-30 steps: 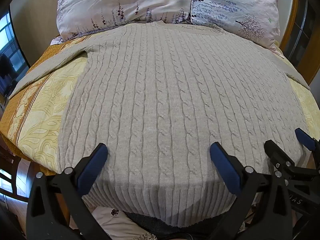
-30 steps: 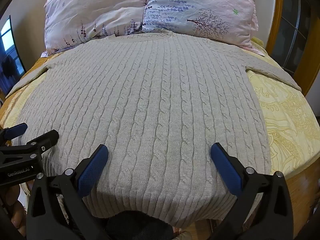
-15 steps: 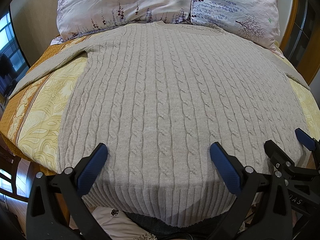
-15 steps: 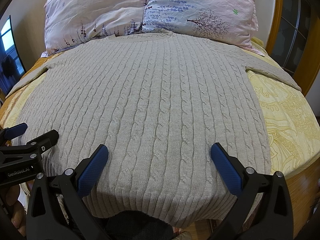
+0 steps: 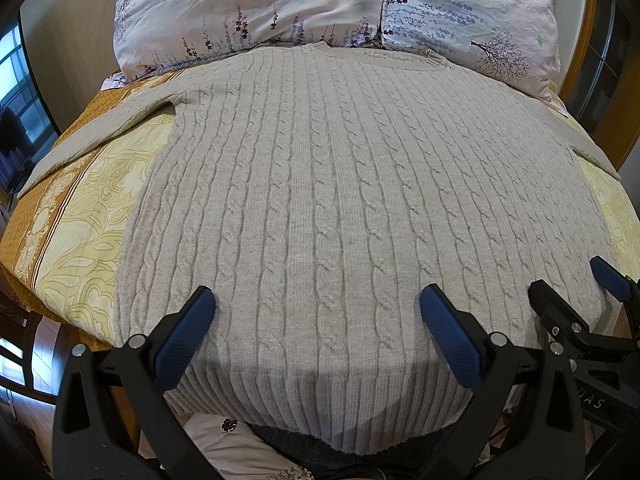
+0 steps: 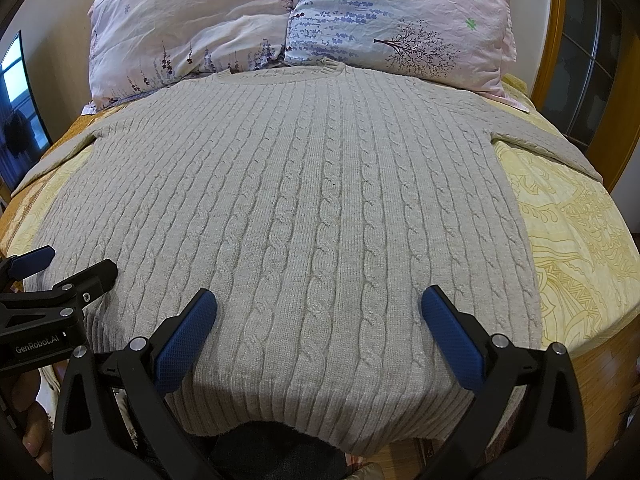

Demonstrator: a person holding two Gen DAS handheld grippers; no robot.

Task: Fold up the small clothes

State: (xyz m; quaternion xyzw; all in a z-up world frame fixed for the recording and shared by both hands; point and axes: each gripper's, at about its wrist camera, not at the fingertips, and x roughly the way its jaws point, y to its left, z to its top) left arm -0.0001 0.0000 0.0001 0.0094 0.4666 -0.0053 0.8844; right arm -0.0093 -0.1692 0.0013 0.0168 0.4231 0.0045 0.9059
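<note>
No fold has been made: the sweater (image 5: 320,200) lies flat and face-up on the bed (image 5: 80,240), sleeves spread, collar at two floral pillows (image 6: 300,20). The left gripper (image 5: 316,320) and right gripper (image 6: 320,320) hover at its hem, both wide open and empty. A window (image 5: 16,80) and wooden frame (image 6: 556,20) flank the room.

Beige cable-knit sweater (image 6: 320,208) flat on bed, right gripper (image 6: 318,328) spread above hem
</note>
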